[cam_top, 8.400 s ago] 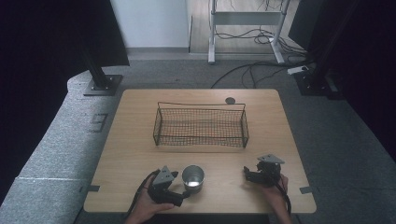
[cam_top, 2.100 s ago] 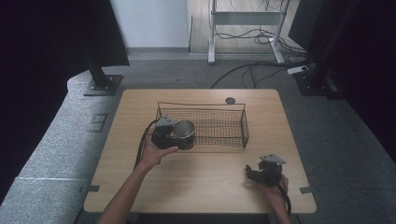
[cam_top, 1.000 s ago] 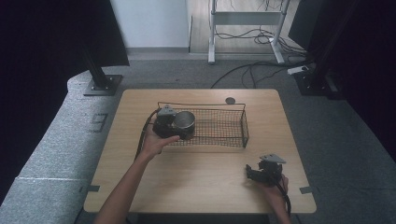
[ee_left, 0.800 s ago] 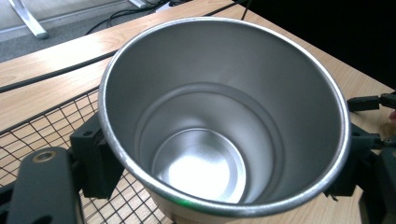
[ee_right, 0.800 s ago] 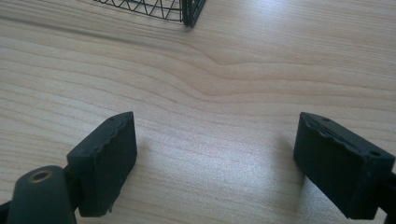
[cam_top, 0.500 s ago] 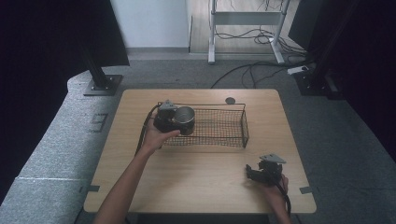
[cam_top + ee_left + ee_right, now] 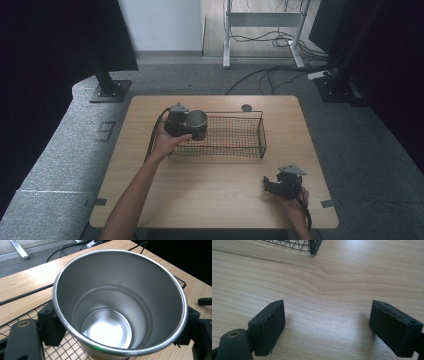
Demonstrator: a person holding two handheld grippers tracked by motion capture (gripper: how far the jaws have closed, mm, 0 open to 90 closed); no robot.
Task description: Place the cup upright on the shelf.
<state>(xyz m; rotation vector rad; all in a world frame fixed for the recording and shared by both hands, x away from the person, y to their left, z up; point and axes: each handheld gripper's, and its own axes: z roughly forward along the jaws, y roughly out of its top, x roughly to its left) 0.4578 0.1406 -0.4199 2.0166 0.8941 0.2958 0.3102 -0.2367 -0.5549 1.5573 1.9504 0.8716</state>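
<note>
My left gripper point(image 7: 186, 125) is shut on a steel cup point(image 7: 197, 123) and holds it over the left end of the black wire basket point(image 7: 250, 146). In the left gripper view the cup point(image 7: 117, 307) is empty, open side toward the camera, with a black pad point(image 7: 51, 325) pressed on each side of it and basket mesh below. My right gripper point(image 7: 272, 187) rests near the table's front right, open. Its two pads point(image 7: 268, 326) stand wide apart over bare wood in the right gripper view, with a basket corner point(image 7: 312, 247) at the top.
The wooden table point(image 7: 220, 200) holds a small dark disc point(image 7: 246, 107) behind the basket. Black stands and cables lie on the grey floor beyond the far edge. Dark curtains hang at both sides.
The left gripper has lifted the cup from the table's front and carried it forward to the basket's left end; in the last second it moved slightly further over the rim. The right gripper stayed put.
</note>
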